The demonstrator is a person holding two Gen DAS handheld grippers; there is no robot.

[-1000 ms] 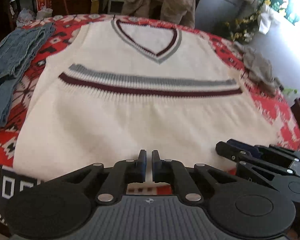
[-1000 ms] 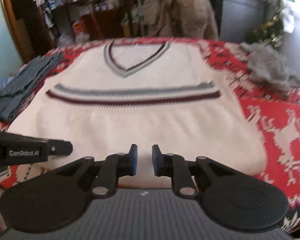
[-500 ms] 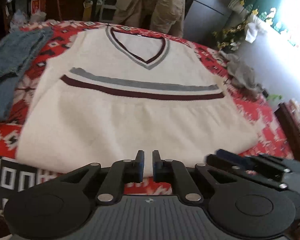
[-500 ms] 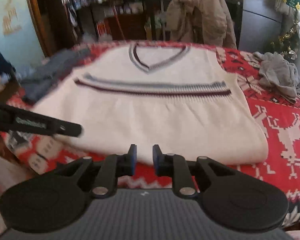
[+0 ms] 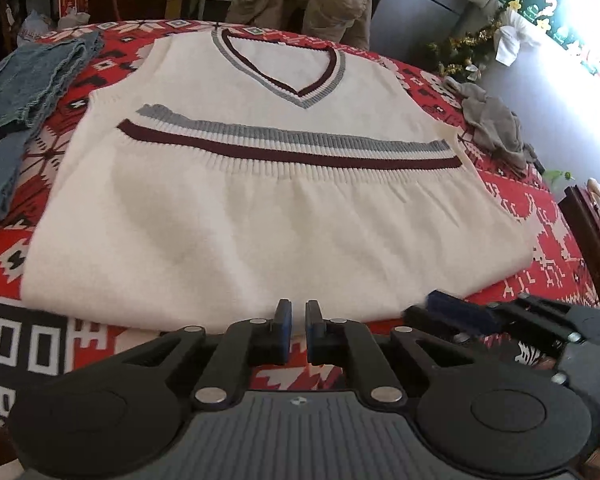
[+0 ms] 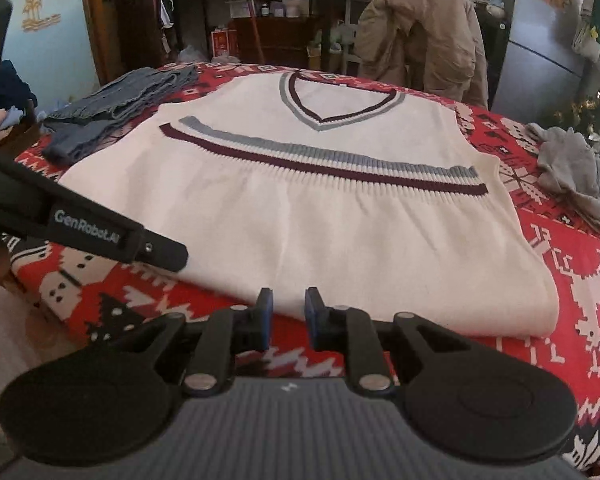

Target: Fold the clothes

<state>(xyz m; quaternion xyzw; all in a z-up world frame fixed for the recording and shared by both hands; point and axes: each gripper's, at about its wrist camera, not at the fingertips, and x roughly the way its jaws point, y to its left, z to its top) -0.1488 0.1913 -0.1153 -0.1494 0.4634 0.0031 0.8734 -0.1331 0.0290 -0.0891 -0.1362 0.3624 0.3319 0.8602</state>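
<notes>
A cream knit vest [image 5: 260,220] with a maroon-and-grey V-neck lies flat on the red patterned tablecloth [image 5: 540,240]. A ribbed striped band runs across its middle. My left gripper [image 5: 294,312] hovers just over the near edge of the vest, its blue pads almost together with nothing between them. My right gripper [image 6: 288,300] hangs over the same near edge [image 6: 320,232] further right, with a narrow empty gap between its jaws. In the left wrist view the right gripper [image 5: 440,304] shows low at the right, blurred. The left gripper [image 6: 172,254] reaches in from the left of the right wrist view.
Folded blue jeans [image 5: 32,80] lie at the left of the table, and a crumpled grey cloth [image 6: 576,176] lies at the right. Behind the table a tan jacket [image 6: 420,40] hangs on a chair. The table's near edge is right under both grippers.
The right gripper has shifted sideways and rolled, so the vest now sits tilted in its view. The left gripper has hardly moved. Both jaw gaps look the same.
</notes>
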